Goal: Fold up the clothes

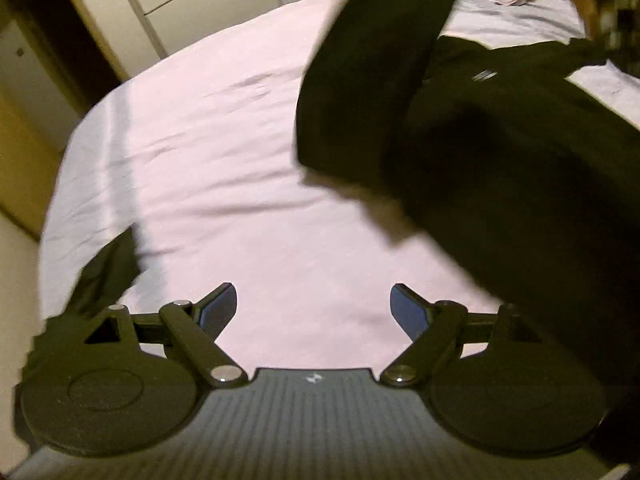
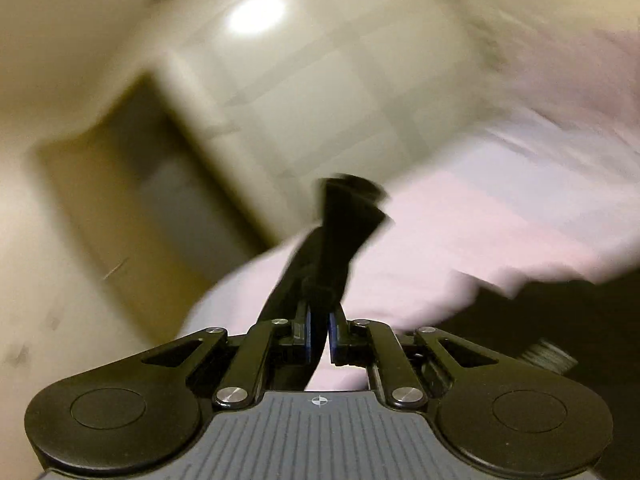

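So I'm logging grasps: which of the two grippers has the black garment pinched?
The right gripper: its jaws are shut on a fold of the black garment. The left gripper stands open, nothing between its jaws.

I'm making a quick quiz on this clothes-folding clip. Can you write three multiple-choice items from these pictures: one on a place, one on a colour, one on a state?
1. Where does the black garment show in the left wrist view?
A. upper right, over the bed
B. on the floor
C. inside the wardrobe

2. What colour is the bed sheet?
A. dark green
B. pale pink
C. bright orange

3. How does the left tool stand?
A. shut on cloth
B. shut on nothing
C. open, nothing between its fingers

Answers:
1. A, the dark cloth fills the upper right above the sheet.
2. B, the sheet shows pale pink.
3. C, only bare sheet shows between its spread fingers, while the right tool is shut on black cloth.
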The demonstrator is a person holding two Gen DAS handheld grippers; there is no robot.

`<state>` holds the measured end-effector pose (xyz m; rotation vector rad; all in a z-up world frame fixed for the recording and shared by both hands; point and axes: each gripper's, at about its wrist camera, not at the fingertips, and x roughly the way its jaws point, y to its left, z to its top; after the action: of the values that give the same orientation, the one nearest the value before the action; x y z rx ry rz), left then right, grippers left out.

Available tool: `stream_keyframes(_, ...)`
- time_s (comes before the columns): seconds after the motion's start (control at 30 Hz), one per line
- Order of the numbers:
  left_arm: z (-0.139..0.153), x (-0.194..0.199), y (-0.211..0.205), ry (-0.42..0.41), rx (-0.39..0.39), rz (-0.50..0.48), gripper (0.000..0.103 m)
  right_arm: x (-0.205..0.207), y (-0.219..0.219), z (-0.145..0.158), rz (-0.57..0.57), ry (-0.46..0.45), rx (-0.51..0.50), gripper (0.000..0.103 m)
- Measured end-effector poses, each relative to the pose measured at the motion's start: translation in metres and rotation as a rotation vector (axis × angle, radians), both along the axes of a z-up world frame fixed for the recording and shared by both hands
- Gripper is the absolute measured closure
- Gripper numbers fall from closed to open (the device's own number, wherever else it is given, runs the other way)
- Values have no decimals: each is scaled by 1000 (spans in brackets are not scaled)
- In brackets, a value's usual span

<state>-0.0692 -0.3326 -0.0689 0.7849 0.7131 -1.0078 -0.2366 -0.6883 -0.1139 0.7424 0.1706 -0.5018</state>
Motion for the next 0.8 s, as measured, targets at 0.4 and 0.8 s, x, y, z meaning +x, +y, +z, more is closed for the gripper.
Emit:
stream_keyframes(0.4,-62,-55,-112,33,135,80,21,-90,-140,-199,-2,128,498,95)
stream_keyframes(0.8,-139,-48,-175,-272,333,-350,80,-96,-155,-176,5,93,652,64)
